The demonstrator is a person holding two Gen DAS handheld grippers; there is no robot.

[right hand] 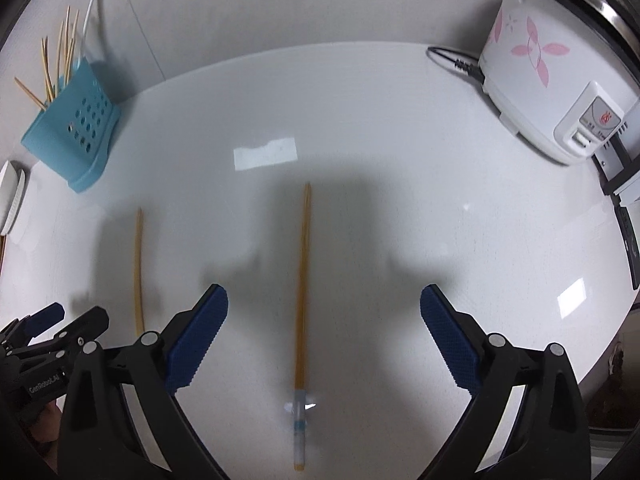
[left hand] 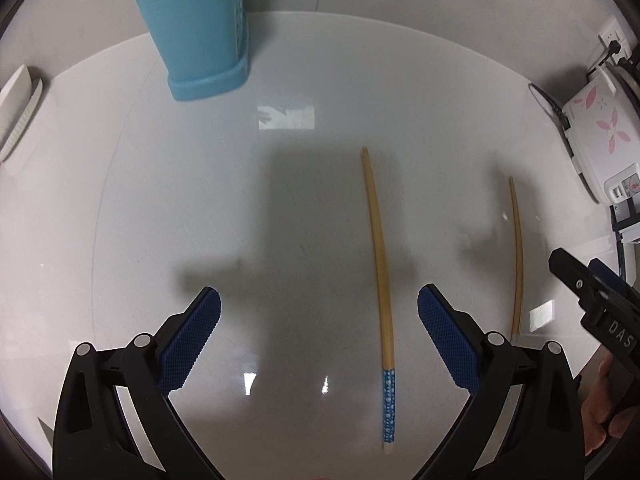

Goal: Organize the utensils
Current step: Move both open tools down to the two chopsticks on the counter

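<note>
Two bamboo chopsticks lie on the white table. In the left wrist view, one chopstick (left hand: 380, 264) with a blue patterned end lies between my fingers, nearer the right pad; the second chopstick (left hand: 518, 256) lies further right. My left gripper (left hand: 319, 336) is open and empty above the table. In the right wrist view, my right gripper (right hand: 324, 336) is open and empty, with a blurred chopstick (right hand: 303, 300) lying between its fingers; the other chopstick (right hand: 139, 272) lies to the left. A blue utensil holder (left hand: 196, 28) (right hand: 74, 136) with several chopsticks stands at the far left.
A white rice cooker (right hand: 536, 80) with pink flowers and its black cord stands at the back right, also at the right edge in the left wrist view (left hand: 600, 136). A white ribbed object (left hand: 18, 108) lies at the left edge. The table's edge runs at the right.
</note>
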